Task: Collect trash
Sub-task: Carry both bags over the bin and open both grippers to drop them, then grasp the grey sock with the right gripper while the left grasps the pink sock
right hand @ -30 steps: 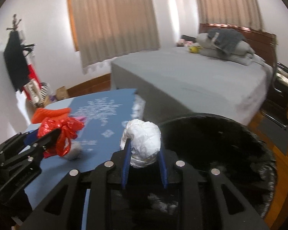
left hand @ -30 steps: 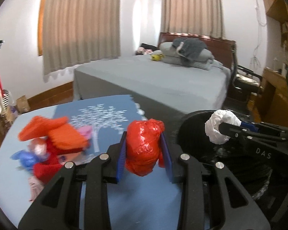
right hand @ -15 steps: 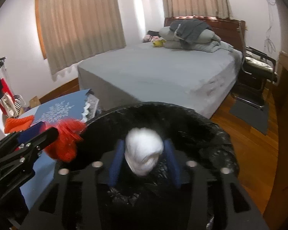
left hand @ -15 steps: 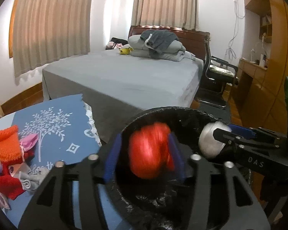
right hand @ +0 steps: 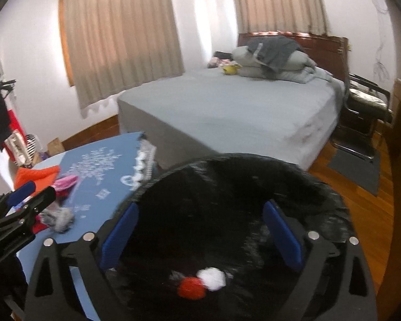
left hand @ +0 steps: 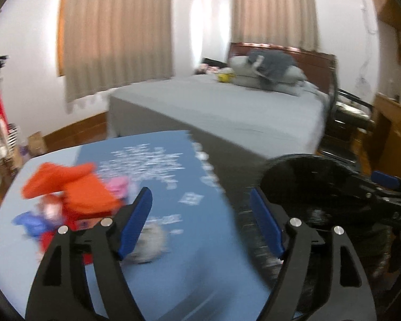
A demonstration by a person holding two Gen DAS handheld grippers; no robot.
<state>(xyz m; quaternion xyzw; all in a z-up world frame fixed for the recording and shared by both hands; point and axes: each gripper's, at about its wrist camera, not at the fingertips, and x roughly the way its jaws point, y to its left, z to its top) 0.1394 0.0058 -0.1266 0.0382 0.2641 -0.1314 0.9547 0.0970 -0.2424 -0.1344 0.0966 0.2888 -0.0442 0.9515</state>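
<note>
A black-lined trash bin stands right of the blue table. Inside it lie a red plastic wad and a white crumpled wad. My right gripper is open and empty above the bin. My left gripper is open and empty over the table's right part; its fingers also show in the right wrist view. On the table lie an orange cloth, pink and blue scraps, and a grey crumpled wad. The bin also shows in the left wrist view.
A grey bed stands behind the table and bin. A black chair and wooden furniture are at the right. Clutter and a box sit on the floor at the far left.
Both grippers opened and dropped the red and white wads into the bin. The left gripper swung back left over the table; the right stays above the bin.
</note>
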